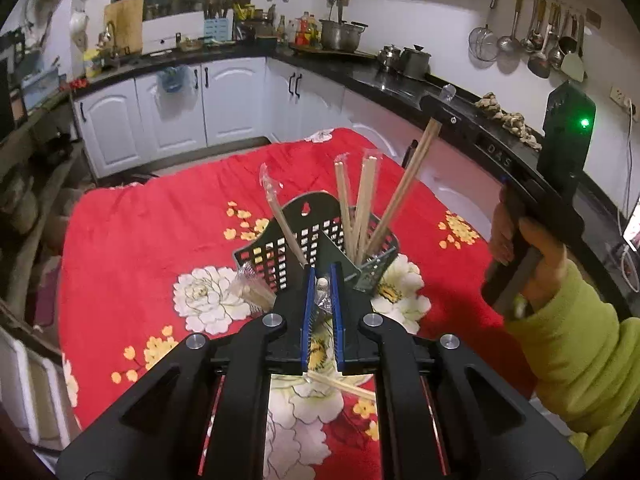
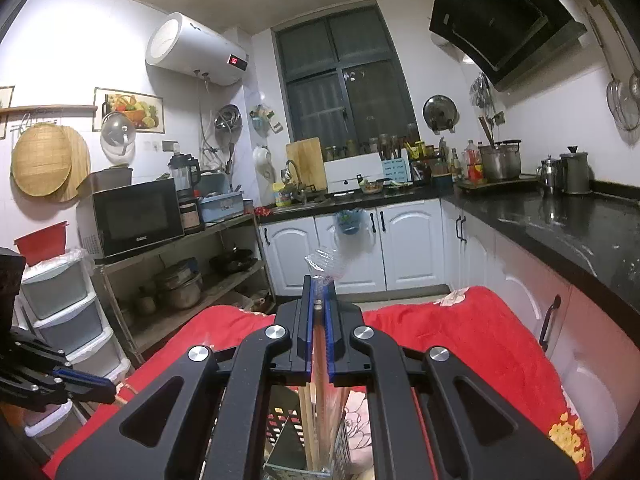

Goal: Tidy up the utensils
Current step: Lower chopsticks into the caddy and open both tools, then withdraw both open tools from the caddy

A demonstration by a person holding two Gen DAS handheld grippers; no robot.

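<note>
A black perforated utensil holder stands on the red flowered cloth. Its right compartment holds several wooden chopsticks; one wrapped pair leans in the left one. My left gripper hovers just in front of the holder, shut on a plastic-wrapped chopstick pair that runs back under the jaws. My right gripper is shut on another wrapped pair. Seen from the left wrist, that pair slants down into the right compartment from the right gripper, held by a hand in a green sleeve.
A wrapped bundle of sticks lies on the cloth left of the holder. Black counters with white cabinets ring the table at the back and right. A shelf with a microwave stands to the left. The left gripper shows low left.
</note>
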